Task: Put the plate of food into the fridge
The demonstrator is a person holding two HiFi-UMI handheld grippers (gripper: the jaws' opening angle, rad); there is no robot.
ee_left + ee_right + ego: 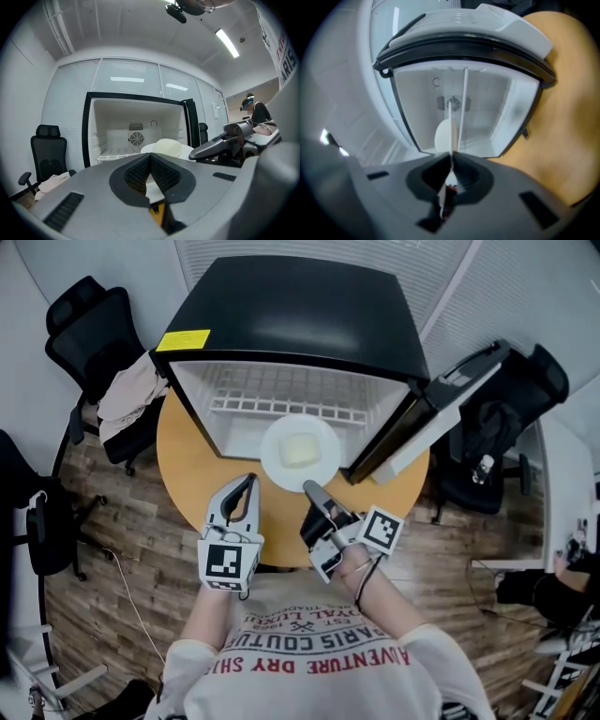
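Note:
A white plate [300, 454] with a pale mound of food [300, 450] sits at the mouth of the open black mini fridge [300, 315], half past its threshold. My right gripper [312, 489] reaches in from the near side and is shut on the plate's near rim. In the right gripper view the plate [462, 110] shows edge-on, running up from the closed jaws [451, 161]. My left gripper [247, 482] is shut and holds nothing, just left of the plate and apart from it. The left gripper view looks over its jaws [150, 159] at the plate [166, 147].
The fridge stands on a round wooden table [187, 465]. Its door [422, 418] swings open to the right. A white wire shelf [281, 404] lies inside. Black office chairs [89, 324] [506, 427] flank the table, the left one draped with cloth [131, 395].

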